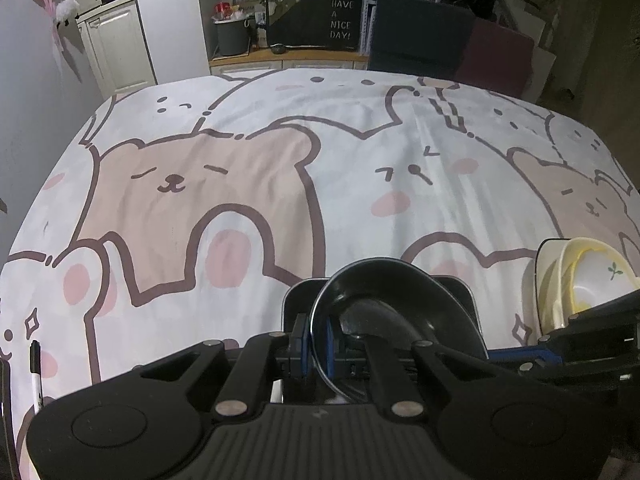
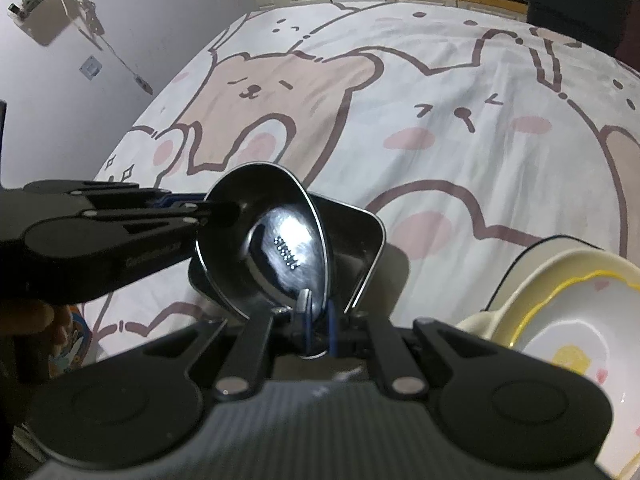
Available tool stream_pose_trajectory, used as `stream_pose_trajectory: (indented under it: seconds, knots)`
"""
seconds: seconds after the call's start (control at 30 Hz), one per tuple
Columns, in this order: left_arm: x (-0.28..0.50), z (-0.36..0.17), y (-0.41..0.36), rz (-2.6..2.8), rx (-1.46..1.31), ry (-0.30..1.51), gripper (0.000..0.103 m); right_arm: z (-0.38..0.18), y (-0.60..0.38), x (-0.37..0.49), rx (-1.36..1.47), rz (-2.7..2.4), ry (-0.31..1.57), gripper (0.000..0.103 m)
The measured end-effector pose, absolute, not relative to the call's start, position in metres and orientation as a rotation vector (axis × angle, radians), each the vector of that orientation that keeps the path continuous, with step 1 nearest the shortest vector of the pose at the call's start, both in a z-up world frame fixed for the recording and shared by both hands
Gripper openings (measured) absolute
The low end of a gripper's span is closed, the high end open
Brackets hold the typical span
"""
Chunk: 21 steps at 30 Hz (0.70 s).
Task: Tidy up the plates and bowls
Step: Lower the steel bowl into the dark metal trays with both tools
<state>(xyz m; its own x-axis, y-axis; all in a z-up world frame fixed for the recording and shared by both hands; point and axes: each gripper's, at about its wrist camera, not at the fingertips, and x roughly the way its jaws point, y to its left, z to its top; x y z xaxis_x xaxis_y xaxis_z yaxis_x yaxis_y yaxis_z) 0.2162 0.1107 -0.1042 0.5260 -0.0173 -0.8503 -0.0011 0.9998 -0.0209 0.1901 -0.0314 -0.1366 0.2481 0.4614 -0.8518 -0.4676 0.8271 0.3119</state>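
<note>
A round shiny dark metal bowl (image 1: 396, 300) hangs tilted just above a square dark dish (image 1: 298, 300) on the bear-print cloth. My left gripper (image 1: 318, 344) is shut on the bowl's near rim, blue pads on either side of it. In the right wrist view the same bowl (image 2: 280, 248) is tipped toward the camera, and my right gripper (image 2: 318, 328) is shut on its lower rim. The left gripper (image 2: 224, 211) comes in from the left and pinches the opposite rim. The square dish (image 2: 356, 240) lies right under the bowl.
A stack of cream and yellow plates and bowls (image 2: 560, 312) stands at the right, with a black-rimmed white dish (image 1: 546, 258) behind it. A pen (image 1: 36, 372) lies near the cloth's left edge. A hand (image 2: 40, 320) holds the left gripper. Chairs stand beyond the far edge.
</note>
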Motion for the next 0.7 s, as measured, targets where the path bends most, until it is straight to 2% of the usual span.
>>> stream_pose_trajectory:
  seconds: [0.7]
  knots:
    - [0.231, -0.124, 0.112, 0.001, -0.007, 1.073, 0.009, -0.153, -0.021, 0.202, 0.014, 0.614, 1.206, 0.009]
